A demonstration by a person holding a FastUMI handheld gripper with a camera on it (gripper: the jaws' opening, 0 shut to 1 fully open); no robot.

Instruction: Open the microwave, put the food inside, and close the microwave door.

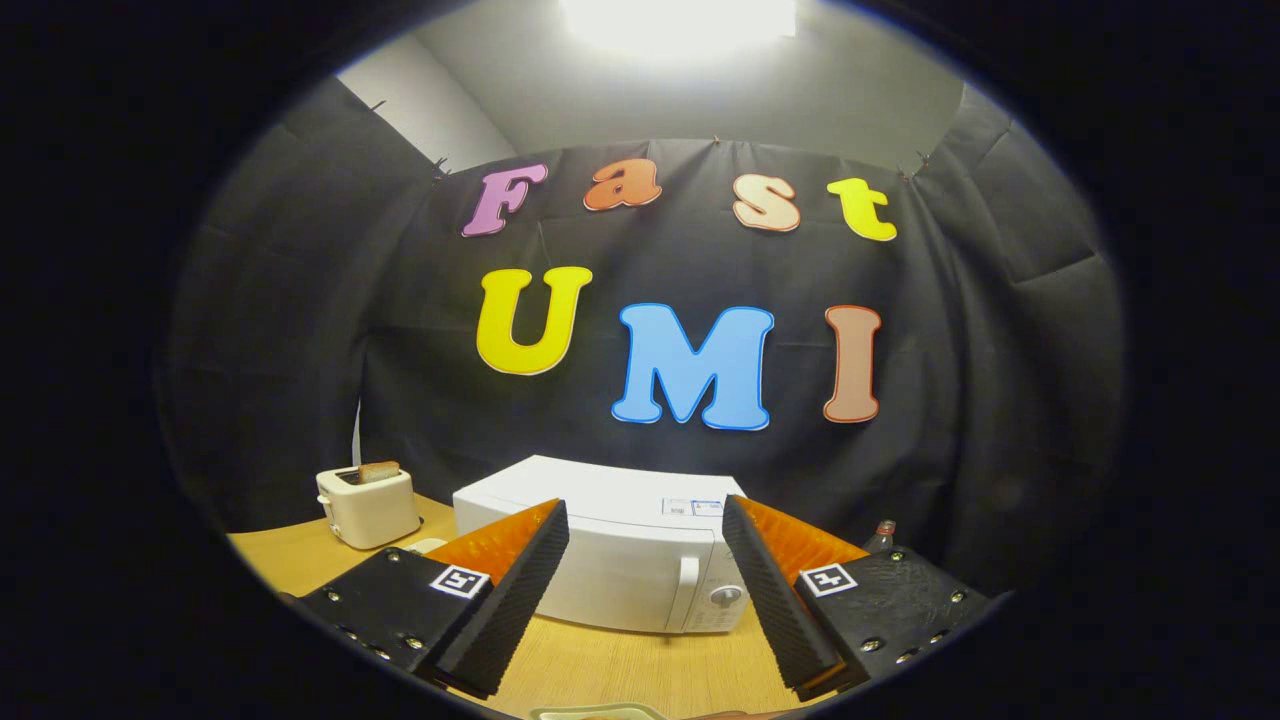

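A white microwave stands on the wooden table with its door shut; the vertical handle and a round knob are at its right end. My gripper is open and raised well short of the microwave, which I see through the wide gap between the fingers. Nothing lies between the fingers. The pale rim of a dish peeks in just beneath the gripper on the near table edge; what it holds is hidden.
A cream toaster with a slice of bread in its slot stands to the left of the microwave. A dark bottle top shows behind the right finger. Black cloth walls close the booth behind.
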